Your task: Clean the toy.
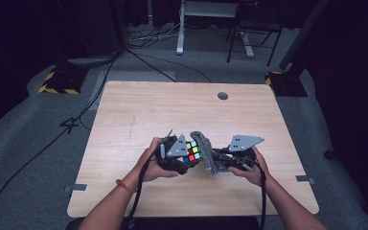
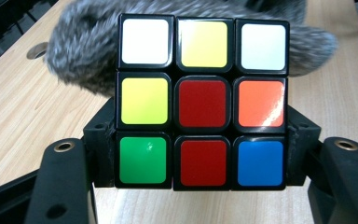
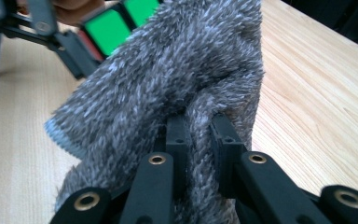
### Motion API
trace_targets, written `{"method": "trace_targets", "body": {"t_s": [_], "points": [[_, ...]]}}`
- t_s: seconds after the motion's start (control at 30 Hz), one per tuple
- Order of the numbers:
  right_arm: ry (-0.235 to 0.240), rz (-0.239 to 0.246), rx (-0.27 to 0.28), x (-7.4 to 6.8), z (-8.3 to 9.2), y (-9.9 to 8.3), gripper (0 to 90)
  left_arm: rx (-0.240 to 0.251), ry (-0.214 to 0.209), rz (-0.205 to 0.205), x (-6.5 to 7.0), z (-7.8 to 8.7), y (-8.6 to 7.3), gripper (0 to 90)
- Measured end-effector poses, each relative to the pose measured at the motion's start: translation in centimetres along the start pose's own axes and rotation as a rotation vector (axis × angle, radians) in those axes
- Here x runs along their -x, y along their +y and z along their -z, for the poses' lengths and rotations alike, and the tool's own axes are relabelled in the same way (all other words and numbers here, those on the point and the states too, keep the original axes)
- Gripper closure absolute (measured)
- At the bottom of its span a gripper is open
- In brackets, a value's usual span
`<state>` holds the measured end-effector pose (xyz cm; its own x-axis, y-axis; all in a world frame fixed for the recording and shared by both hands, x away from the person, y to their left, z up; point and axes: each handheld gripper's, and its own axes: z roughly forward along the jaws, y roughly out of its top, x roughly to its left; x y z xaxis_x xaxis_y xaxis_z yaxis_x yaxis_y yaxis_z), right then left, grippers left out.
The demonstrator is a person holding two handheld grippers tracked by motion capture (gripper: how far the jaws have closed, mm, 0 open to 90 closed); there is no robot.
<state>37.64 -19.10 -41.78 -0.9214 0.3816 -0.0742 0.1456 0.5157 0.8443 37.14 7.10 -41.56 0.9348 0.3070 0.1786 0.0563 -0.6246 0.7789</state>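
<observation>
The cube (image 2: 203,102) is clamped in the left gripper (image 2: 200,186) above the table (image 1: 139,110), while the cloth (image 3: 168,93) is pinched by the right gripper (image 3: 198,140) and pressed against it; if rubbed too hard, the cube could be twisted loose or the cloth dragged free

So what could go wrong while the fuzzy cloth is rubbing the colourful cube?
1. The left gripper clamps the cube by its bottom row alone, so a hard push from the cloth might twist or tip it loose.
2. The right gripper pinches just a fold of cloth; it could slip out mid-wipe.
3. Both are held above the table, so a dropped cube would probably hit the wood and roll.
</observation>
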Motion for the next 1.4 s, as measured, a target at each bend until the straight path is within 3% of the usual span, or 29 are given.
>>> {"method": "trace_targets", "body": {"t_s": [0.17, 0.37, 0.57, 0.73, 0.87, 0.9, 0.93, 1.0, 1.1, 1.17, 1.3, 1.4], "points": [[0.009, 0.014, 0.026, -0.6, 0.3, 0.4, 80.6, -0.013, -0.006, 0.000, 0.1, -0.5, -0.1, 33.7], [0.024, 0.030, 0.052, -1.1, 0.3, 0.8, 80.6, -0.065, -0.008, -0.026, 0.8, -1.5, 0.0, 33.6], [0.030, 0.027, 0.075, -1.1, 0.3, 1.2, 80.7, -0.071, -0.017, -0.011, 0.8, -2.0, 0.0, 33.4], [0.019, 0.034, 0.079, -1.3, 0.0, 1.6, 80.6, -0.104, -0.004, -0.014, 1.0, -3.2, 0.1, 33.3], [-0.022, 0.046, 0.071, -1.2, 0.1, 1.7, 80.7, -0.081, -0.008, 0.000, 0.8, -3.0, 0.1, 33.6], [-0.066, 0.061, 0.043, -0.8, 0.1, 1.6, 80.7, -0.056, -0.012, 0.004, 0.7, -2.6, 0.2, 33.6], [-0.066, 0.061, 0.043, -0.8, 0.1, 1.6, 80.7, -0.056, -0.012, 0.004, 0.7, -2.6, 0.2, 33.6], [-0.072, 0.003, 0.023, 0.5, 0.1, 0.6, 80.7, -0.021, -0.012, 0.005, 0.5, -1.7, 0.4, 33.6], [-0.061, -0.053, 0.007, 1.4, 0.0, -0.3, 80.7, 0.023, -0.013, 0.013, 0.4, -1.0, 0.3, 33.6], [-0.053, -0.063, -0.004, 1.6, -0.1, -0.7, 80.7, 0.045, -0.018, 0.015, 0.3, -0.6, 0.4, 33.6], [0.001, -0.088, 0.009, 1.4, -0.4, -0.8, 80.8, 0.058, -0.029, 0.017, 0.3, -0.5, 0.3, 33.5], [0.014, -0.093, 0.019, 1.2, -0.4, -0.7, 80.8, 0.053, -0.040, 0.015, 0.3, -0.7, 0.2, 33.4]]}}
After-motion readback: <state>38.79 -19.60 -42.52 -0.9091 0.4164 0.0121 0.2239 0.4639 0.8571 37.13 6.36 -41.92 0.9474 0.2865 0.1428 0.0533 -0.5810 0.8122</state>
